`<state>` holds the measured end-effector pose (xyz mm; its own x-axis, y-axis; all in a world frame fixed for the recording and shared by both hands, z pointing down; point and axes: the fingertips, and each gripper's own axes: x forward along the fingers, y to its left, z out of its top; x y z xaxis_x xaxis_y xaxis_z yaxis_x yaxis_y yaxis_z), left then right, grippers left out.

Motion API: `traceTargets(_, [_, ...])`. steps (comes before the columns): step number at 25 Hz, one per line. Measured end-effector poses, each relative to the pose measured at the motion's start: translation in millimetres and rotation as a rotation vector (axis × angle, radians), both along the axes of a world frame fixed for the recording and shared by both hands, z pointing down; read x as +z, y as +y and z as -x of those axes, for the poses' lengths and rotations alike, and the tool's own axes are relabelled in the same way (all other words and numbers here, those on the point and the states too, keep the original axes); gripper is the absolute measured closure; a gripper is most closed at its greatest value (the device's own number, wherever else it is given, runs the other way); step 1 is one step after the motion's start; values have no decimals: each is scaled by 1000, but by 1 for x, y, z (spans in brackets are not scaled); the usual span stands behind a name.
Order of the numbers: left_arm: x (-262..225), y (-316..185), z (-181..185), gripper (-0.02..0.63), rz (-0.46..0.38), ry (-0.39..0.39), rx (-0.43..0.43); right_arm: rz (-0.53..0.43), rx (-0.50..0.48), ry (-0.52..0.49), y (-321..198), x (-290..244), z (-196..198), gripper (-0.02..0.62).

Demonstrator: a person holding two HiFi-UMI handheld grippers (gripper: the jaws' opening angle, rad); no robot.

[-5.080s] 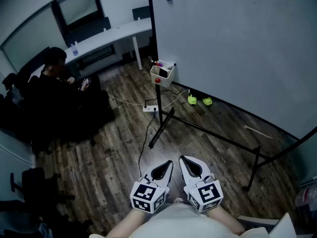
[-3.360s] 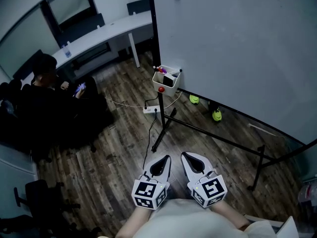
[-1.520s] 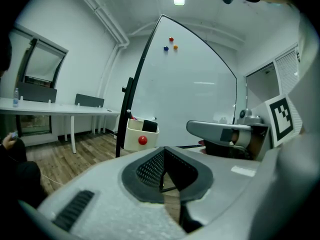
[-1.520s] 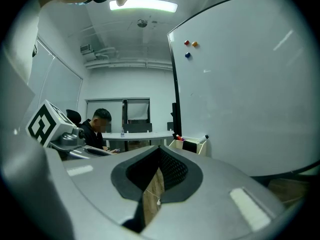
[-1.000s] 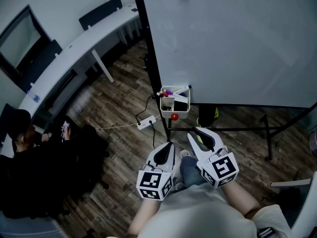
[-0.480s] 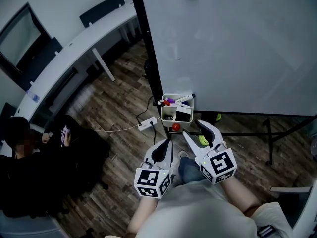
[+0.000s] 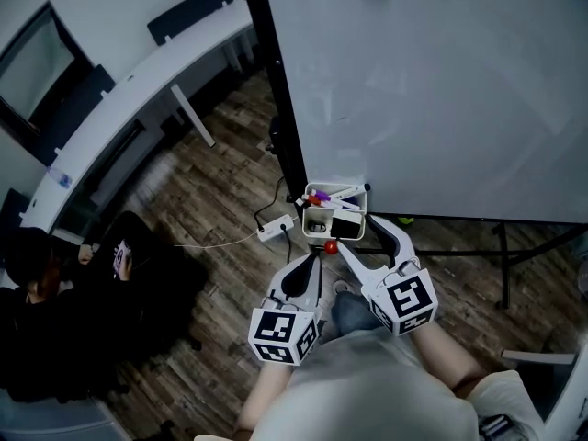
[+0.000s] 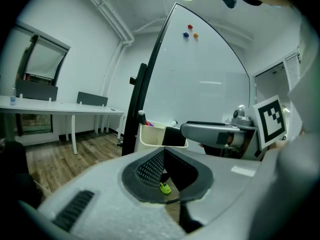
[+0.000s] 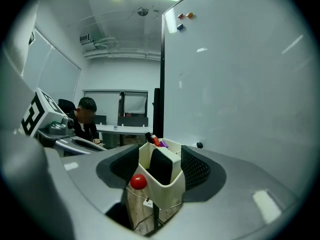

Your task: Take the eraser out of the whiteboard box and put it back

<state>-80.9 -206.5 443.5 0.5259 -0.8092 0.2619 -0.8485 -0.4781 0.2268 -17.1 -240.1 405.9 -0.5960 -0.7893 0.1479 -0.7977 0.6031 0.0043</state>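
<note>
— When the head view was consulted, where was the eraser [image 7: 346, 217] found?

— It was seen standing upright as a black block inside the whiteboard box [image 7: 353, 234]. That box was hung by the black post at the lower corner of the whiteboard [image 7: 441, 90]. Coloured markers [image 7: 323, 194] were stowed on the side of the box nearest the board, and a red ball [image 7: 330, 246] was seen just below its front wall.

— How was the right gripper [image 7: 359, 233] held?

— Its jaws were spread wide, and they had just been opening. In the right gripper view, the near end of the box was framed between them, with the eraser in line. A gap was left on either side, so no pad was pressed on anything and nothing was gripped.

— And the left gripper [image 7: 312, 263]?

— It was kept beside the right one, nearer the body and short of the box. Its jaws were brought together, and nothing was held between them. Only a green shoe [image 8: 164, 187] on the floor was glimpsed below the pads.

— What else was noted?

— Small magnets [image 8: 189, 27] were stuck high on the board. A power strip [image 7: 276, 228] was laid on the wooden floor [image 7: 230, 274]. A seated person [image 7: 55, 292] was seen at the left, near a long white desk [image 7: 138, 85].
</note>
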Motion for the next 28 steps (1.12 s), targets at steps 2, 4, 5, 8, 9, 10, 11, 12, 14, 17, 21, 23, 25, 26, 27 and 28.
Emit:
traceTargets(2, [2, -5, 1, 606, 3, 1, -4, -1, -5, 3, -6, 2, 2, 325])
traceTargets(4, [3, -9, 2, 606, 4, 1, -6, 0, -8, 12, -11, 4, 3, 322])
traceTargets(5, [3, -11, 2, 606, 4, 1, -7, 1, -7, 18, -13, 6, 3, 322])
traceTargets(8, [4, -16, 5, 606, 6, 0, -14, 2, -12, 28, -19, 8, 5, 322])
traceTargets(9, [4, -17, 6, 606, 7, 0, -17, 1, -13, 32, -20, 8, 6, 322])
traceTargets(10, [4, -19, 7, 606, 8, -1, -20, 0, -14, 36, -21, 9, 7, 322])
traceTargets(11, [5, -20, 8, 606, 9, -1, -22, 0, -15, 40, -22, 10, 8, 322])
traceTargets(12, [6, -21, 9, 606, 10, -1, -24, 1, -15, 44, -23, 11, 8, 322])
traceTargets(14, [7, -22, 10, 606, 11, -1, -25, 4, -11, 51, -25, 13, 9, 325])
traceTargets(17, [8, -22, 11, 606, 16, -2, -24, 3, 6, 60, -27, 15, 8, 341])
traceTargets(21, [9, -23, 11, 606, 20, -4, -23, -9, 21, 64, -29, 14, 6, 370])
traceTargets(23, [9, -22, 11, 606, 20, -5, -20, -12, 25, 68, -29, 13, 6, 377])
traceTargets(25, [8, -21, 9, 606, 19, -6, -15, -12, 29, 73, -29, 12, 6, 383])
traceTargets(26, [8, -21, 9, 606, 19, -7, -14, -13, 29, 74, -29, 12, 6, 386])
traceTargets(27, [8, -21, 9, 606, 19, -7, -13, -13, 29, 75, -29, 12, 6, 388])
traceTargets(28, [8, -21, 9, 606, 19, -7, -12, -14, 29, 78, -28, 12, 6, 390])
